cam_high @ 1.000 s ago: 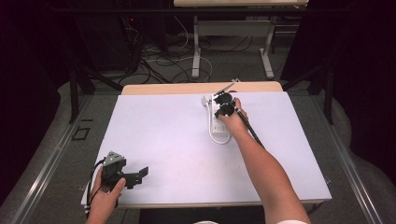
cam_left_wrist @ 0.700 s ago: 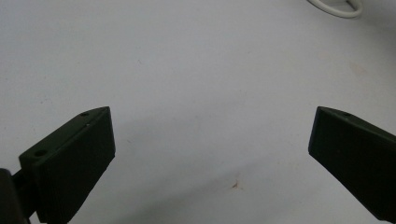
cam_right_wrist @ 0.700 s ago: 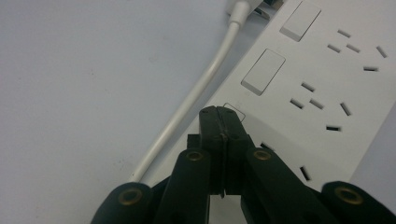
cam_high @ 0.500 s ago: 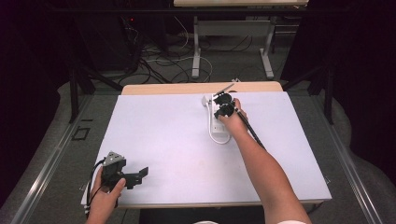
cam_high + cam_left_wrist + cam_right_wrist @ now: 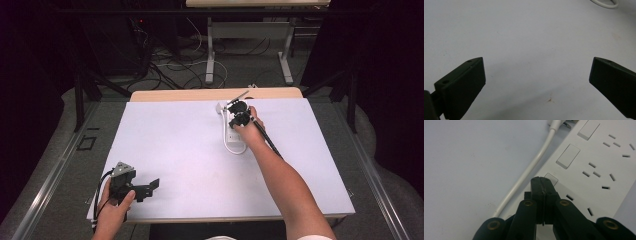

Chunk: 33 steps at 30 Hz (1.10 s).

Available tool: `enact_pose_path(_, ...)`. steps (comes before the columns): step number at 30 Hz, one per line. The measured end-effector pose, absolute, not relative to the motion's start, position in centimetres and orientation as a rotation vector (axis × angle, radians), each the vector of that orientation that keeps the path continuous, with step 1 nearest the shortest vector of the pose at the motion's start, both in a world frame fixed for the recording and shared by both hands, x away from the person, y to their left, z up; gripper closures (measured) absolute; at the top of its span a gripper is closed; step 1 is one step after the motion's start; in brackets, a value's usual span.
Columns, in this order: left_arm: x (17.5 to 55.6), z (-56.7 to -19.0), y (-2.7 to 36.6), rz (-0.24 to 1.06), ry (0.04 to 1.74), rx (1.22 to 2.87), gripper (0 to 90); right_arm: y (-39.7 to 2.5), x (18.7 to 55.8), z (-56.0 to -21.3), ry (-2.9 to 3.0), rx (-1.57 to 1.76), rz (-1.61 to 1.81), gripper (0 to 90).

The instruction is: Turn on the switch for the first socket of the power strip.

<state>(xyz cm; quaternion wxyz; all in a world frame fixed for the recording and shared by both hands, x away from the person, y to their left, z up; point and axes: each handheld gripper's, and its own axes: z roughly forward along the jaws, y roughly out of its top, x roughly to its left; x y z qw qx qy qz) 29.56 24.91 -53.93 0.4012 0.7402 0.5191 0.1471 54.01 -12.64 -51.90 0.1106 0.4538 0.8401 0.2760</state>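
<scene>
A white power strip [image 5: 596, 162] with rocker switches [image 5: 568, 156] and socket holes lies at the far middle of the white table; its white cable [image 5: 529, 171] runs alongside it. My right gripper [image 5: 543, 182] is shut, jaws pressed together with nothing between them, and its tip sits on a switch [image 5: 552, 178] of the strip. In the high view the right gripper [image 5: 237, 111] is over the strip [image 5: 233, 131]. My left gripper [image 5: 150, 186] rests at the near left of the table; in its own view the left gripper [image 5: 536, 80] stands wide open over bare tabletop.
The white table [image 5: 180, 150] has a wooden strip along its far edge. A loop of the strip's cable [image 5: 604, 3] shows far off in the left gripper view. Beyond the table are floor cables and another table's legs [image 5: 210, 50].
</scene>
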Motion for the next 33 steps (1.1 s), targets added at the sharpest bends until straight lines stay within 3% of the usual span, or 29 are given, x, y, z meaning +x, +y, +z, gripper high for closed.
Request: enact_pose_path(33,29.4,-53.9,24.7,0.371,1.306,1.871,0.4,-11.9,52.4,-50.1,2.456,1.379,0.797,84.6)
